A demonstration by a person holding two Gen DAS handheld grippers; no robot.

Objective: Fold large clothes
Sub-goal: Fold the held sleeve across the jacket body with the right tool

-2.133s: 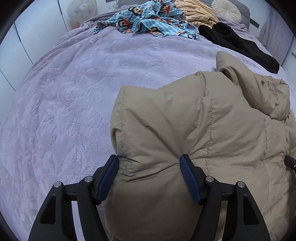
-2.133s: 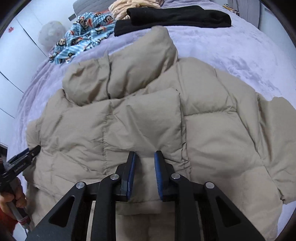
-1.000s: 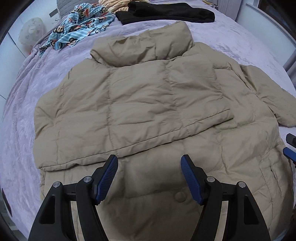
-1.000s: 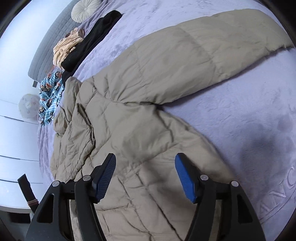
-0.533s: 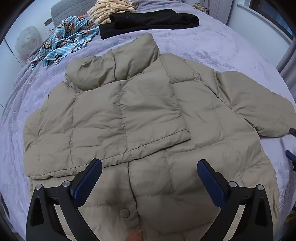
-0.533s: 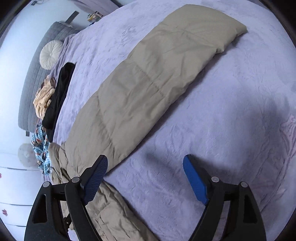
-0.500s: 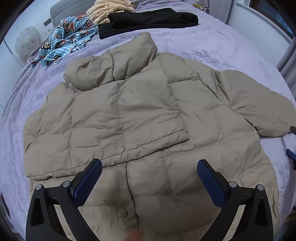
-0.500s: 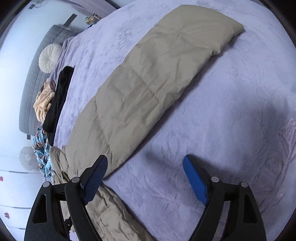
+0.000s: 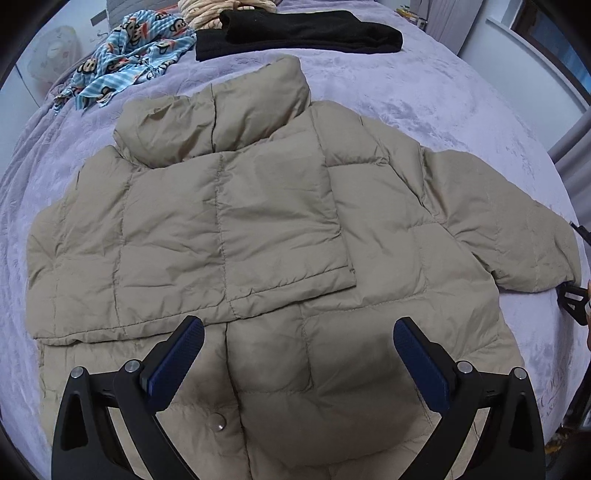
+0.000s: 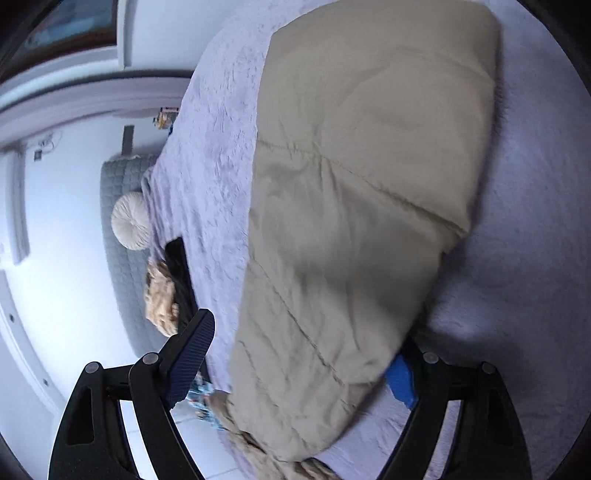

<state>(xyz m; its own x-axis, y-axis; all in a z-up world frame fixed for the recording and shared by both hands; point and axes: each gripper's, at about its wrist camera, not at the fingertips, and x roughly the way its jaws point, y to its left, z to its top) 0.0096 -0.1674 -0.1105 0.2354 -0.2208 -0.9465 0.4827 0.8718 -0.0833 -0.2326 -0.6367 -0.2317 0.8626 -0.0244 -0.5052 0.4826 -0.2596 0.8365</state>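
A beige puffer jacket (image 9: pixel 280 229) lies spread on the lilac bed, collar far, its left sleeve folded across the chest. Its right sleeve (image 9: pixel 517 229) stretches out to the right. My left gripper (image 9: pixel 295 354) is open and empty, hovering over the jacket's lower front. My right gripper (image 10: pixel 299 358) is open, its jaws straddling the right sleeve (image 10: pixel 362 206), which fills the right wrist view; the right fingertip is partly hidden under the fabric. Part of the right gripper (image 9: pixel 572 302) shows at the sleeve cuff in the left wrist view.
A black garment (image 9: pixel 295 29), a blue monkey-print cloth (image 9: pixel 129 70) and a cream knit (image 9: pixel 218 9) lie at the bed's far end. A round white cushion (image 10: pixel 131 221) leans on the grey headboard (image 10: pixel 122 258). The lilac bedspread (image 9: pixel 424 92) surrounds the jacket.
The right gripper has swung round and closed in on the right sleeve, so the sleeve now lies between its open jaws. The left gripper has moved slightly closer over the jacket, still open.
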